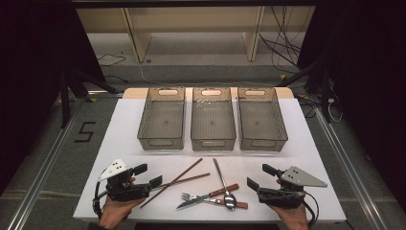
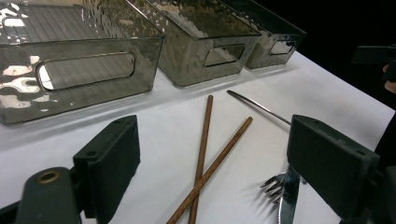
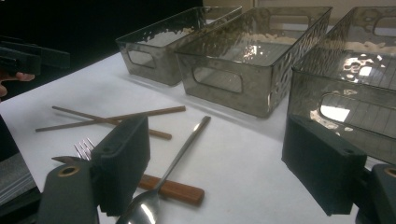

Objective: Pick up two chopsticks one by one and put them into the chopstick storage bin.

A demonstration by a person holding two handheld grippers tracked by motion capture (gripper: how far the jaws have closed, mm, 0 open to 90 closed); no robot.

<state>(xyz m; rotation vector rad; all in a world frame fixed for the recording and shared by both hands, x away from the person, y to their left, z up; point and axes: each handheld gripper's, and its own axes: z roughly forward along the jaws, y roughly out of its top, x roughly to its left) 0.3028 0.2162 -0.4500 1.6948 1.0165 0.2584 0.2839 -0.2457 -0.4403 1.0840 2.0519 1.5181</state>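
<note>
In the high view the cutlery lies on the white table (image 1: 306, 143) between the two grippers: two brown chopsticks (image 1: 178, 181) crossed just at 3 o'clock of the left gripper (image 1: 148, 175), and a fork (image 1: 191, 197), a knife (image 1: 207, 196) and a spoon (image 1: 225, 186) heaped together at about 9 o'clock of the right gripper (image 1: 259, 177). The spoon's long handle runs toward 12 o'clock, its bowl resting over the wooden handles of the fork and knife, so the three overlap, with the chopsticks close beside them. In the left gripper view the chopsticks (image 2: 204, 158) lie straight ahead between the jaws, with the fork's tines (image 2: 274, 185) near the right jaw. In the right gripper view the spoon (image 3: 164, 175) runs up between the jaws and the fork (image 3: 83, 149) peeks out beside the left jaw. Three smoky clear bins stand in a row at 12 o'clock of the cutlery: the left bin (image 1: 162, 120), the middle bin (image 1: 212, 120) and the right bin (image 1: 261, 120), well apart from the utensils. Both grippers have their jaws spread wide with nothing between them; neither touches any utensil, and each is held by a hand low over the table's near edge.
</note>
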